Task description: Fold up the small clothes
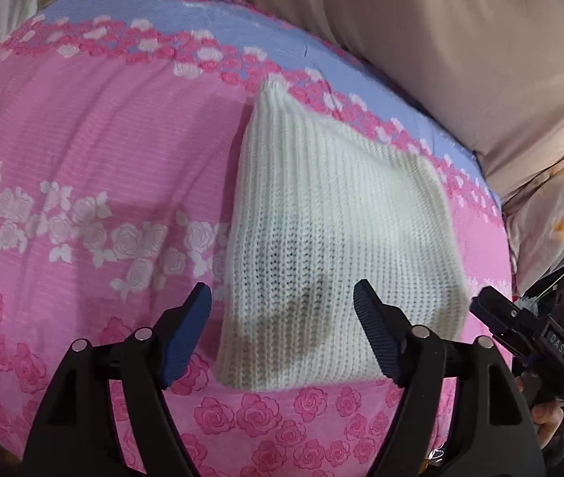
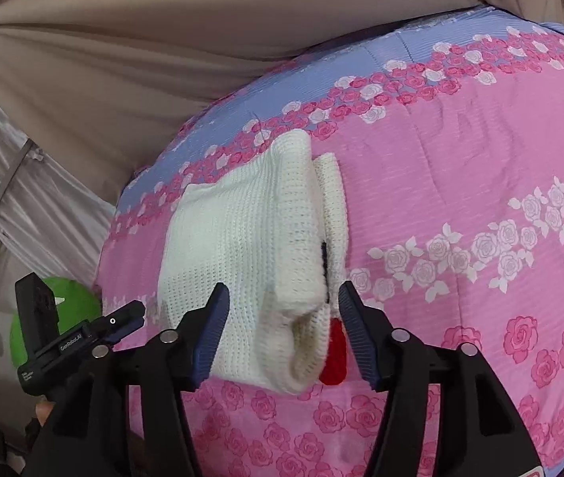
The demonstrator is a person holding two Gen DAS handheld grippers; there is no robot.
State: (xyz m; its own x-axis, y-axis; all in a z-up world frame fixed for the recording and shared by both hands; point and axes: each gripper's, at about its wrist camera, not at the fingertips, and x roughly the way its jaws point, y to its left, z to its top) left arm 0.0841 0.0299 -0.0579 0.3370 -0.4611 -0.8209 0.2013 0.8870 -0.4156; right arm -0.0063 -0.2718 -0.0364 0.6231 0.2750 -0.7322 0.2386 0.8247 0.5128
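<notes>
Folded cream ribbed-knit garment (image 1: 333, 238) lying on the pink rose-print bedspread (image 1: 83, 151), both left tongs (image 1: 282, 330) and right tongs (image 2: 282, 330) open above its near edge; soft, light, floppy, best pinched at corners.

Pink bedspread (image 1: 103, 139) spread flat, printed with dark pink roses and band of white roses; lilac-blue stripe (image 1: 154, 16) seen along far edge. Beige fabric (image 1: 440, 39) draped behind bed. Pale grey curtain folds (image 2: 43, 206) seen beside bed in right wrist view. Green round object (image 2: 79, 302) partly hidden low beside bed. Pale floral-print cloth (image 1: 552, 206) bunched at bed's edge.
</notes>
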